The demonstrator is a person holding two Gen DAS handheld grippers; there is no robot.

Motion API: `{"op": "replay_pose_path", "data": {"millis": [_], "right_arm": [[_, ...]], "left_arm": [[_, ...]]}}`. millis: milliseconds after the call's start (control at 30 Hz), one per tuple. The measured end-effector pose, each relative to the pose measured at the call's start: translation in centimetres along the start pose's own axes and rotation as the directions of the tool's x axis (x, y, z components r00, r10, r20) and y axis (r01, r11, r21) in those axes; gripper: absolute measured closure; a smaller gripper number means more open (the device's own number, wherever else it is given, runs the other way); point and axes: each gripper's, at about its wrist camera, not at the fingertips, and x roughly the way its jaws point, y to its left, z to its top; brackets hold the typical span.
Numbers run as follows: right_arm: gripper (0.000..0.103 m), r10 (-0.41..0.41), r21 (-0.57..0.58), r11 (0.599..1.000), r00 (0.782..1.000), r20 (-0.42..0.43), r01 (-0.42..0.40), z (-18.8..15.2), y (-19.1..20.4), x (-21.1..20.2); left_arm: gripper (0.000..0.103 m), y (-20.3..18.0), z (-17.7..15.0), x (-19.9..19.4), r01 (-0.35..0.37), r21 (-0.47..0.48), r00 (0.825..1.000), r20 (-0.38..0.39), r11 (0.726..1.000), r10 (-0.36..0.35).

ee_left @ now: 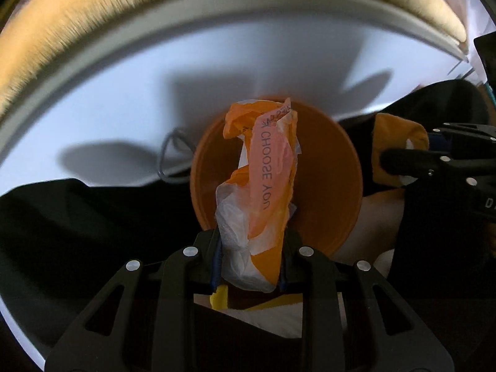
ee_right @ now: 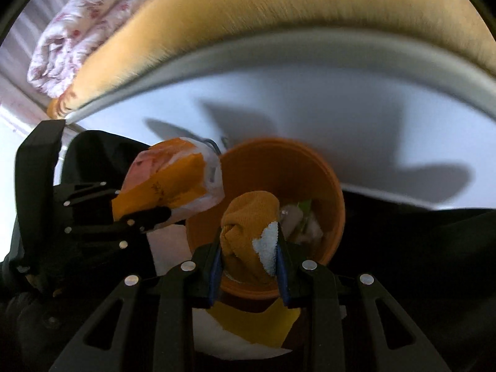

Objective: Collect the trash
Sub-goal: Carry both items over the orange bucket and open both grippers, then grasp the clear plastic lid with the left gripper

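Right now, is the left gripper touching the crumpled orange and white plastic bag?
Touching. The left wrist view shows the left gripper closed on the plastic bag's lower end, pads pressed against both sides.

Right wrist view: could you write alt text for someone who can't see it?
The right gripper holds a mustard-yellow knitted sock with a pale blue patch over a round orange plastic bin with crumpled trash inside. Beside it, the left gripper holds a crumpled orange and white plastic bag.

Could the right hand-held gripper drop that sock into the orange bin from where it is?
Probably yes. The right hand-held gripper holds the sock right above the open bin, with nothing between them.
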Motion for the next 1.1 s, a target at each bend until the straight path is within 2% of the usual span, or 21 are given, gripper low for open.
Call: {"op": "replay_pose_path", "data": {"millis": [267,300,333,367,400,433,667,767,867,967,1000,1100], "right_arm": [[0.072,0.001,-0.004,1.000,0.998,-0.062,-0.001,0.7,-0.2,2.7],[0.066,0.001,-0.003,1.000,0.998,-0.068,-0.001,0.8,-0.1,2.9],[0.059,-0.002,-0.003,1.000,0.997,-0.076,0.002,0.9,0.0,3.3],[0.040,-0.004,-0.004,1.000,0.996,-0.085,0.004,1.0,0.0,3.6],[0.035,-0.009,-0.002,1.000,0.996,-0.087,0.009,1.1,0.0,3.8],[0.035,-0.016,0.006,1.000,0.997,-0.078,0.017,1.1,-0.1,3.9],[0.035,-0.008,0.052,0.999,0.999,-0.039,0.010,0.8,-0.9,1.6],[0.035,-0.006,0.061,0.998,1.000,-0.012,0.007,0.9,-1.2,-0.3],[0.035,-0.003,0.046,0.999,0.999,0.037,0.001,1.4,-1.4,-3.4],[0.035,0.011,0.021,1.000,0.994,0.106,-0.013,2.4,-1.0,-6.5],[0.035,0.013,0.015,1.000,0.992,0.129,-0.015,3.0,-1.0,-7.4],[0.035,0.014,-0.001,1.000,0.977,0.214,-0.014,4.7,-0.7,-10.0]], "left_arm": [[0.077,0.7,0.0,1.8,0.001,-0.020,0.998,-0.058,1.000,-0.002],[0.071,0.3,0.1,2.1,-0.008,-0.014,0.998,-0.067,1.000,0.007],[0.056,0.4,0.2,2.4,-0.014,-0.004,0.997,-0.080,1.000,0.014],[0.051,0.3,0.2,2.6,-0.018,0.001,0.996,-0.090,1.000,0.018],[0.040,0.4,0.2,2.8,-0.020,0.004,0.995,-0.095,1.000,0.020],[0.037,0.4,0.2,2.9,-0.019,0.009,0.995,-0.099,1.000,0.020],[0.037,0.0,0.3,1.7,-0.032,0.019,0.997,-0.071,0.999,0.034],[0.037,0.3,0.6,0.2,-0.040,0.025,0.999,-0.032,0.999,0.040],[0.037,0.1,1.1,-3.1,-0.048,0.035,0.998,0.050,0.998,0.047],[0.031,0.1,2.4,-7.8,-0.065,0.040,0.983,0.175,0.997,0.057],[0.025,0.7,3.1,-9.4,-0.067,0.024,0.975,0.214,0.997,0.061],[0.023,2.5,5.7,-13.4,-0.034,-0.027,0.948,0.317,0.999,0.041]]}}
